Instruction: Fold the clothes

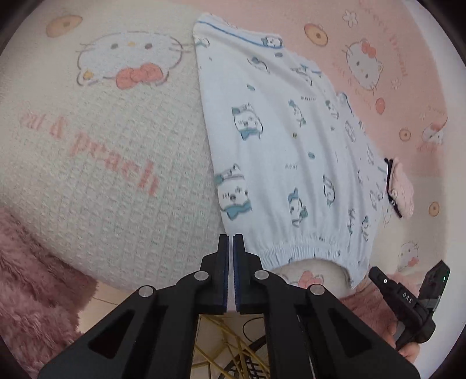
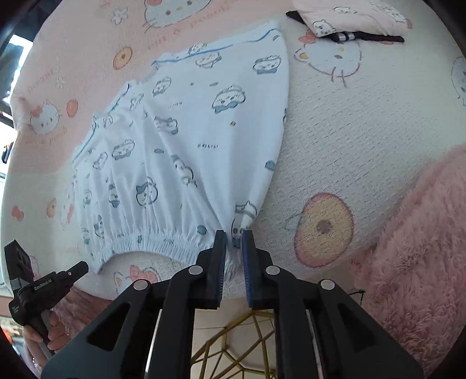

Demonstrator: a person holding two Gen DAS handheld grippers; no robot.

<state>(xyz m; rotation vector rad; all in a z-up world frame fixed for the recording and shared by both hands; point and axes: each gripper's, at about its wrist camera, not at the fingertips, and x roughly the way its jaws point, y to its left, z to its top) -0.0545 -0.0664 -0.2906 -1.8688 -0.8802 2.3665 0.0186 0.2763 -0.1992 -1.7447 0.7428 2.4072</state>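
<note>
A pale blue garment [image 1: 279, 140] with a cartoon animal print and a gathered elastic waistband [image 1: 300, 252] lies spread on a cat-print bedspread [image 1: 116, 180]. My left gripper [image 1: 232, 237] is shut on one corner of the waistband, and a thin strip of cloth shows between its pads. In the right wrist view the garment [image 2: 189, 131] bunches into my right gripper [image 2: 234, 233], which is shut on the opposite waistband corner. Each view shows the other gripper at the far end of the waistband: the right gripper [image 1: 377, 275] and the left gripper [image 2: 83, 266], the latter held by a hand [image 2: 55, 329].
A folded pink garment [image 1: 400, 189] [image 2: 358, 17] with a black item under it lies beside the blue one. A fluffy pink blanket [image 1: 35, 277] [image 2: 422, 233] covers the bed's near edge. Below the edge are the floor and a gold wire frame [image 2: 247, 335].
</note>
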